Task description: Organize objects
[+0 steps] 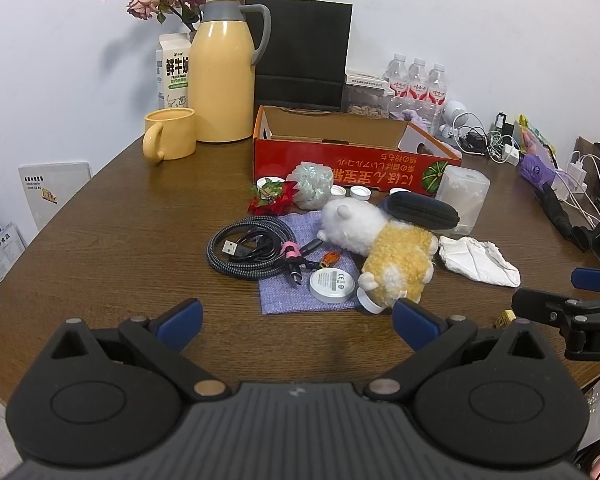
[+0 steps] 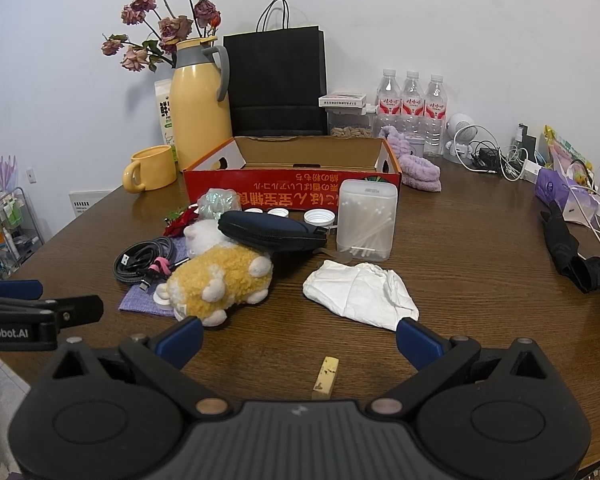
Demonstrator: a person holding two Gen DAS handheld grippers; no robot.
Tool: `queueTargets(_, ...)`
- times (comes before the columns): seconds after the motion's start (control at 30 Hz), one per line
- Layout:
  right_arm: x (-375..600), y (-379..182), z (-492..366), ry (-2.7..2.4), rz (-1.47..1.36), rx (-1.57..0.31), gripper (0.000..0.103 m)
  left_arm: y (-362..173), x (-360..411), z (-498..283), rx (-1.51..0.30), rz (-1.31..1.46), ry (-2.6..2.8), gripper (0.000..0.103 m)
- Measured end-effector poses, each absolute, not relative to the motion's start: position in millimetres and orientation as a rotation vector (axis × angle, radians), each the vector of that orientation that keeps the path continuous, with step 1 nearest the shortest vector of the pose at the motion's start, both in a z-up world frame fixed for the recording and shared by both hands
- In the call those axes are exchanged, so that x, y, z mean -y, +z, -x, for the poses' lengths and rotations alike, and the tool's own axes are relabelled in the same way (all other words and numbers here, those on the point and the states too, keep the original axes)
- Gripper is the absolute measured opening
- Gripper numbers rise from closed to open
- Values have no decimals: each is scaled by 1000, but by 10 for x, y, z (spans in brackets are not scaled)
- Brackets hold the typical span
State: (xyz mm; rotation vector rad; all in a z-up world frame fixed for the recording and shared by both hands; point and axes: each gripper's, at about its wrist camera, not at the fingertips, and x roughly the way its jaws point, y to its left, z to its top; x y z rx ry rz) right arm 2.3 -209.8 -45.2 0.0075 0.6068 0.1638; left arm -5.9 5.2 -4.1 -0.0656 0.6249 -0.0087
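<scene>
A pile of loose things lies mid-table in front of an empty red cardboard box (image 1: pixel 352 160) (image 2: pixel 292 192). There is a yellow and white plush toy (image 1: pixel 384 248) (image 2: pixel 220 280), a black zip pouch (image 1: pixel 424 210) (image 2: pixel 272 232) resting on it, coiled cables (image 1: pixel 248 248) (image 2: pixel 144 260) on a purple cloth (image 1: pixel 300 300), a round white puck (image 1: pixel 332 285), a crumpled white tissue (image 1: pixel 476 260) (image 2: pixel 360 292) and a clear cotton-swab box (image 1: pixel 464 196) (image 2: pixel 366 220). My left gripper (image 1: pixel 298 320) hovers open just short of the cloth. My right gripper (image 2: pixel 300 338) is open over bare wood, above a small yellow eraser (image 2: pixel 326 378).
At the back stand a yellow thermos (image 1: pixel 222 76), yellow mug (image 1: pixel 170 134), milk carton (image 1: pixel 172 72), black paper bag (image 1: pixel 304 52) and water bottles (image 1: pixel 418 80). Chargers and cables (image 1: pixel 496 140) crowd the far right. Bottle caps (image 2: pixel 296 214) lie before the box.
</scene>
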Motion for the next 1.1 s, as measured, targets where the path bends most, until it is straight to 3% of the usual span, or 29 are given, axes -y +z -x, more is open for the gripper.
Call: queueTargets(1.1,2088,-478,-18,166,1,-616,103,-63,-39,40,-643,72,-37,103)
